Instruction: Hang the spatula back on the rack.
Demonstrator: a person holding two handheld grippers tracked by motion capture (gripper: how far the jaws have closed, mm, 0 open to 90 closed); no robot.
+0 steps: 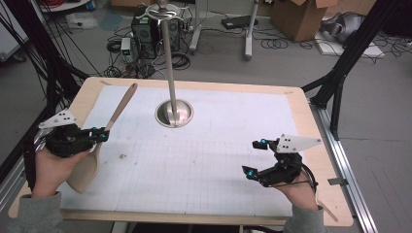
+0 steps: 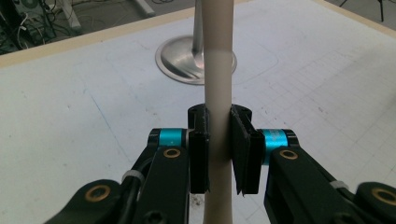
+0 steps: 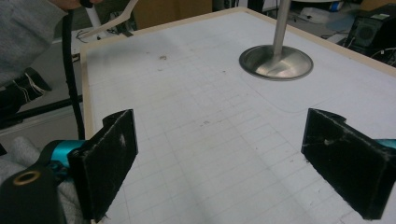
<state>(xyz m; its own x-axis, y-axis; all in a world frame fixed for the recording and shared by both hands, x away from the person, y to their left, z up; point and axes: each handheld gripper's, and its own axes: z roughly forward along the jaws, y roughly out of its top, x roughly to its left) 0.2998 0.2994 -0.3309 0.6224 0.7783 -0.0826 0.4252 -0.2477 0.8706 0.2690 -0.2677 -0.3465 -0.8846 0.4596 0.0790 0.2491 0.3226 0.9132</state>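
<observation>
White gridded mat (image 1: 204, 160) on wooden table (image 1: 311, 126), steel stand (image 1: 174, 112) at upper centre; at left of frame, left gripper (image 1: 101, 134) clamped on wooden spatula (image 1: 104, 133) at its handle, blade low; at lower right, right gripper (image 1: 256, 158) wide open, holding nothing.

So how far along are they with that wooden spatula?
Done: the left gripper has clamped the wooden spatula by its handle. In hand: it holds it tilted at the table's left edge. Left: probably hanging it on the metal stand; the right gripper waits open, empty.
</observation>
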